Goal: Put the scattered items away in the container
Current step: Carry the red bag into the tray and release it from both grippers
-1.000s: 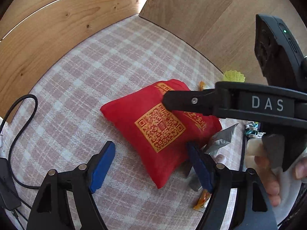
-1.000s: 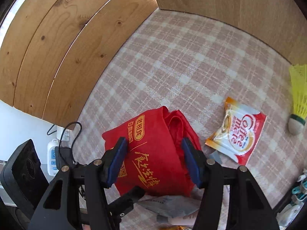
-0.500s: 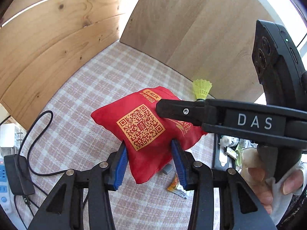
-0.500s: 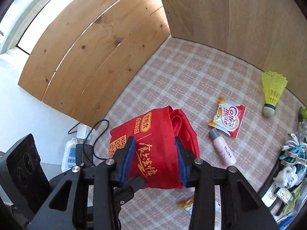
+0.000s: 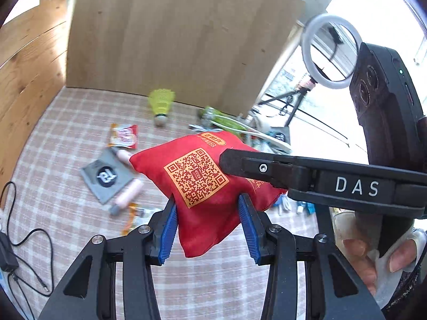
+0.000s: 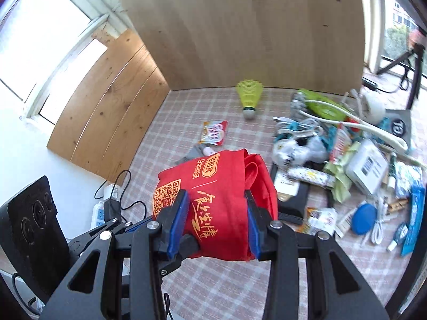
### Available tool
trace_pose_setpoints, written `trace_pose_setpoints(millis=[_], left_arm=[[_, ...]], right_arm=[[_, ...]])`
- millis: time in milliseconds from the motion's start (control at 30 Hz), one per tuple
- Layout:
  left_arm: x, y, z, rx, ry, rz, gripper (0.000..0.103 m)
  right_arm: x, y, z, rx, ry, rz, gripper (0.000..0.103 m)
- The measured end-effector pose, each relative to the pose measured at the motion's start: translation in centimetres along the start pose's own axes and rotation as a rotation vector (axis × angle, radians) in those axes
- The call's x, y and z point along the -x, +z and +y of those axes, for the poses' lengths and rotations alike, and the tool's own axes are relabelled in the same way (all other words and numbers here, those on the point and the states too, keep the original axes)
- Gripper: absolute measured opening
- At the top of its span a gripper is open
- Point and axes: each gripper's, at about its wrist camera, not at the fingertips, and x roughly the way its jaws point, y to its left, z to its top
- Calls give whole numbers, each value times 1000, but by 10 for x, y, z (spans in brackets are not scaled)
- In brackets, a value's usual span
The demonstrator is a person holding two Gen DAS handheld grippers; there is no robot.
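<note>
Both claws are gripping the red bag [image 5: 202, 184], which is hanging clear above the checked desk [image 5: 69, 122]. The left claw [image 5: 208, 229] is pinching the bag's near lower part between its blue pads [image 5: 168, 229], just under the orange QR print. The right claw [image 6: 216, 226] is clamping the folded end with the orange script, its pads [image 6: 177, 224] pressing in from both sides; in the left view its black finger is reaching across the bag from the right, beside the QR print.

Down on the desk, below and left of the bag, a grey packet [image 5: 106, 178] is lying with a pink bottle [image 5: 128, 196] just beside it. A red-and-white sachet [image 6: 214, 132] is sitting farther back, and a yellow shuttlecock [image 6: 249, 94] is resting near the far wooden board [image 6: 240, 26]. To the right, a clutter of cables, packets and small boxes [image 6: 347, 160] is crowding the desk, with a blue disc [image 6: 364, 218] at its near edge. A black cable [image 5: 29, 242] is trailing at the near left
</note>
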Motion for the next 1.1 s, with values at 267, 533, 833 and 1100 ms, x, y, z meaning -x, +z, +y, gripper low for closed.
trace_pose_setpoints(millis=[267,533,833,1100], left_arm=[[-47,-24,-147,-175,-106,76,41],[-91,-58,-295,-293,-201,144,41],[-129,-104,-427,-436,-282,219,41],[-148,-114,-439,-453,-195,252,54]], right_arm=[[97,-54,-120,-154,-99,-86,39],[193,-111,-240,-265,-183,-131,39],[281,-182,-347,-378,-273,-176,39],[320,-204,-386,-389,-415,-243,48]])
